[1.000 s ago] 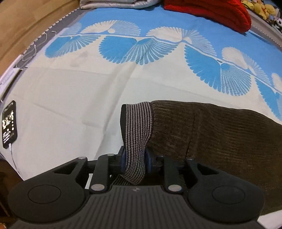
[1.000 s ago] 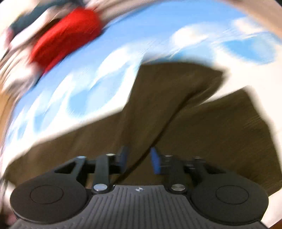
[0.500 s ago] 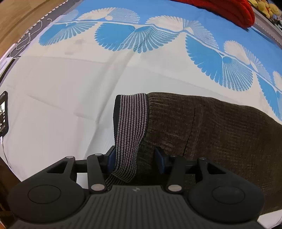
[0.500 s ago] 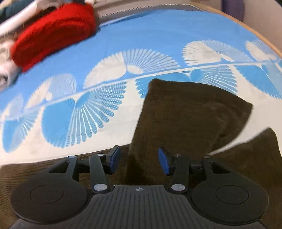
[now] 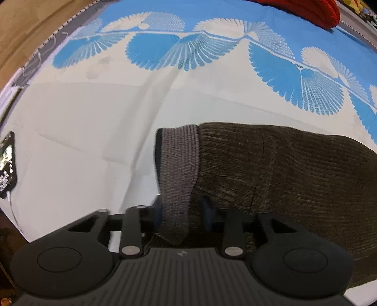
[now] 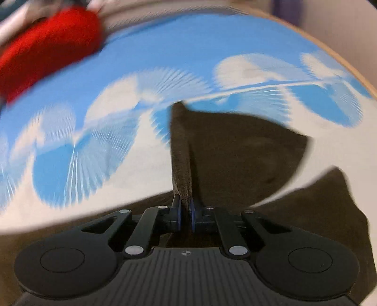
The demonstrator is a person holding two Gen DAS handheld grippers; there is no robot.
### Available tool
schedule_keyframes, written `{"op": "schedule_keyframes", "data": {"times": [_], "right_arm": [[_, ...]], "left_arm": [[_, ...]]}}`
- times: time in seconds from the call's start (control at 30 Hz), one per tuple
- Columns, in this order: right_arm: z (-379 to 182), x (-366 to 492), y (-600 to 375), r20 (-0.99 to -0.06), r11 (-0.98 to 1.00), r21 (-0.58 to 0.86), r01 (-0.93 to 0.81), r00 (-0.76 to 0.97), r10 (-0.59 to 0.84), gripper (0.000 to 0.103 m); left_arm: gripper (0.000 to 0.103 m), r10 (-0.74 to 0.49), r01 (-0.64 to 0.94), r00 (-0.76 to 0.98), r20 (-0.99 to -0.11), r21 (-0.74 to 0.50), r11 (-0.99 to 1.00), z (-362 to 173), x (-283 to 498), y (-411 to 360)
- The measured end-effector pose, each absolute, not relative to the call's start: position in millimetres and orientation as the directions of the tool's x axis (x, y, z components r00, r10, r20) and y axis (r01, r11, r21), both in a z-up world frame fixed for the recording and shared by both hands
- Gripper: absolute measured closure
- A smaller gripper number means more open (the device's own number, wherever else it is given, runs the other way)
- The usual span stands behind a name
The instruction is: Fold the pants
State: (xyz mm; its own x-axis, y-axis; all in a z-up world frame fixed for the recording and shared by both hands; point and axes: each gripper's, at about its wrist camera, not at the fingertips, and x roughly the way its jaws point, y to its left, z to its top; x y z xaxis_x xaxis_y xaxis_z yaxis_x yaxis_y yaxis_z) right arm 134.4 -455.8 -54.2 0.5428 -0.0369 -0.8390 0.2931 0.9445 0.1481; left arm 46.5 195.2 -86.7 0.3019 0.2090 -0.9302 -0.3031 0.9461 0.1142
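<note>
A bedroom in a home is being shown — a bed [image 5: 94,131] is being covered by a blue-and-cream sheet [image 5: 212,58] printed with fan shapes. A red knitted garment [image 5: 306,9] is being kept at its far edge, and a phone [image 5: 7,164] — cabled — is being left beside the mattress.

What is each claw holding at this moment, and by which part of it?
The right claw is shut on a raised fold of the brown pants. The left claw is closing with the pants' grey striped waistband between its fingers.
</note>
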Motion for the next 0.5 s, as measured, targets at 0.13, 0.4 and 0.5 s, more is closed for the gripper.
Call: {"op": "schedule_keyframes", "data": {"times": [0.13, 0.4, 0.5], "right_arm": [[-23, 78, -523, -0.782, 0.859, 0.336, 0.386, 0.622, 0.027, 0.097], [-67, -32, -591, -0.874, 0.813, 0.433, 0.390, 0.402, 0.272, 0.095], [-79, -47, -606, -0.908, 0.825, 0.366, 0.430, 0.361, 0.214, 0.091]], "left_arm": [[0.087, 0.190, -0.315, 0.338, -0.922, 0.080, 0.946, -79, 41, 196], [0.086, 0.177, -0.279, 0.351, -0.920, 0.078, 0.957, -71, 29, 187], [0.083, 0.175, -0.307, 0.339, -0.924, 0.068, 0.949, -71, 29, 189]]}}
